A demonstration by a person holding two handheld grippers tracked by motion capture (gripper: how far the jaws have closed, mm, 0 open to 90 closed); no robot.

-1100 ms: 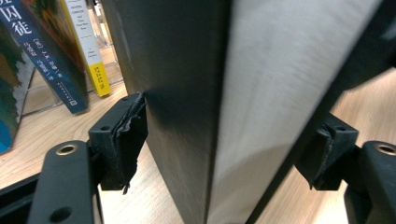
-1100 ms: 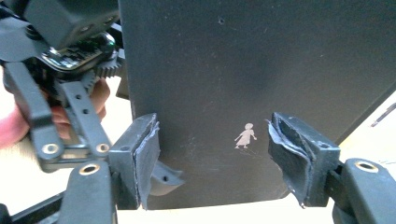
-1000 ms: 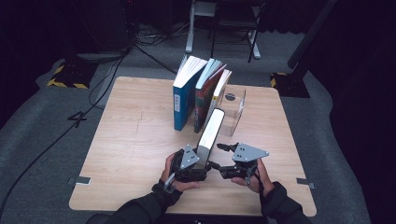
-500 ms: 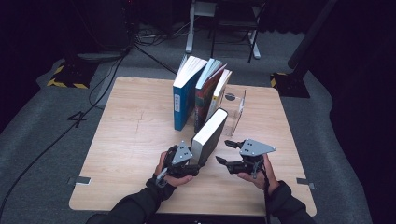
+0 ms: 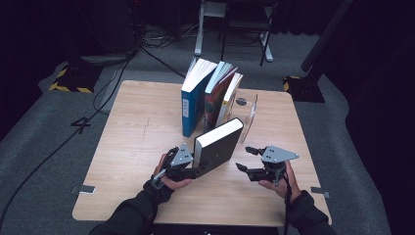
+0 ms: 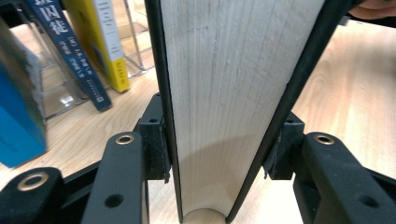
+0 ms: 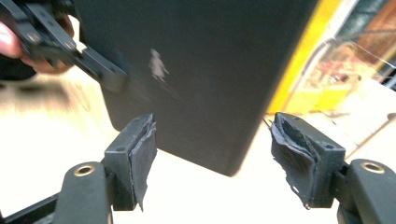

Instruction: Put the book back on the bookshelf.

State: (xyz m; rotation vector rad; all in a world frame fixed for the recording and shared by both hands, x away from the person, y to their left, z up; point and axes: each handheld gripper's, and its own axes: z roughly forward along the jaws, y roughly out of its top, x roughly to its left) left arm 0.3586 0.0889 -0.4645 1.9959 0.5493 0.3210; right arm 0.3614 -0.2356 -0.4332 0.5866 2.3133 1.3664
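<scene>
From the high view, the person's two forearms come up from the near table edge. The left hand (image 5: 169, 176) wraps the left gripper (image 5: 192, 166) from below and aims it toward the row of standing books (image 5: 210, 93). Its jaws have just been closing and now clamp the near lower end of the black hardcover book (image 5: 219, 147). This book stands on the wooden table (image 5: 132, 127) on its long edge, tipped, just in front of the standing books, its pale page block facing up and its far end reaching to the clear acrylic bookend (image 5: 248, 113). The right hand (image 5: 276, 178) holds the right gripper (image 5: 248, 159) to the right of the black book, apart from it, its jaws parted with nothing between them and pointing toward the book's cover.

The left gripper view gives the grip up close: the pads sit flat against both black covers, with the cream page edges (image 6: 224, 93) between them. Past the book on the left are a blue book (image 6: 18, 126), a dark blue spine with white characters (image 6: 70, 51), a yellow book (image 6: 105, 42) and the bookend's clear wall (image 6: 56, 93).

The right gripper view looks at the black book's broad cover (image 7: 196, 70), blurred, beyond its own spread, empty jaws. The left gripper's jaw (image 7: 88, 60) and fingertips (image 7: 9, 42) appear at the upper left, a yellow cover (image 7: 299, 60) and the bookend (image 7: 355, 65) behind.
</scene>
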